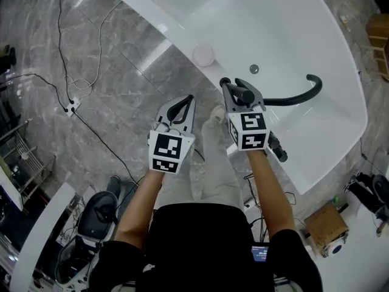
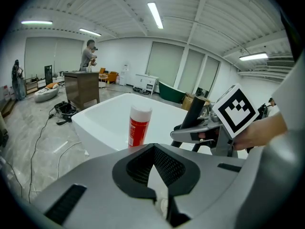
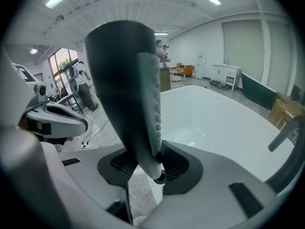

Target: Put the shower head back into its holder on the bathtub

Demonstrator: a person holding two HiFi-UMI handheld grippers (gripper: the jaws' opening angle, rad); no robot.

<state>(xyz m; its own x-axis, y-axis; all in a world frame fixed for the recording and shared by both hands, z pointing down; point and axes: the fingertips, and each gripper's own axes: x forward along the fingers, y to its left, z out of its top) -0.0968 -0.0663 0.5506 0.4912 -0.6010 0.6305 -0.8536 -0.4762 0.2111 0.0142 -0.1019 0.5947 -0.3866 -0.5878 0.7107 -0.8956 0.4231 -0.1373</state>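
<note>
Your right gripper (image 3: 143, 168) grips the shower head (image 3: 124, 89), upright | your left gripper (image 2: 153, 151) is clenched, empty | head sits over the bathtub (image 1: 285, 23) rim, hose (image 1: 301, 96) trailing inside | holder not discernible; seating it is left.

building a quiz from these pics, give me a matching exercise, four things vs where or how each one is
1 shower head
2 red bottle
3 left gripper
4 power strip

A standing on the bathtub rim
B shut, empty
C on the marble floor
D held in the right gripper

Pairs: 1-D, 2-A, 3-B, 4-C
</note>
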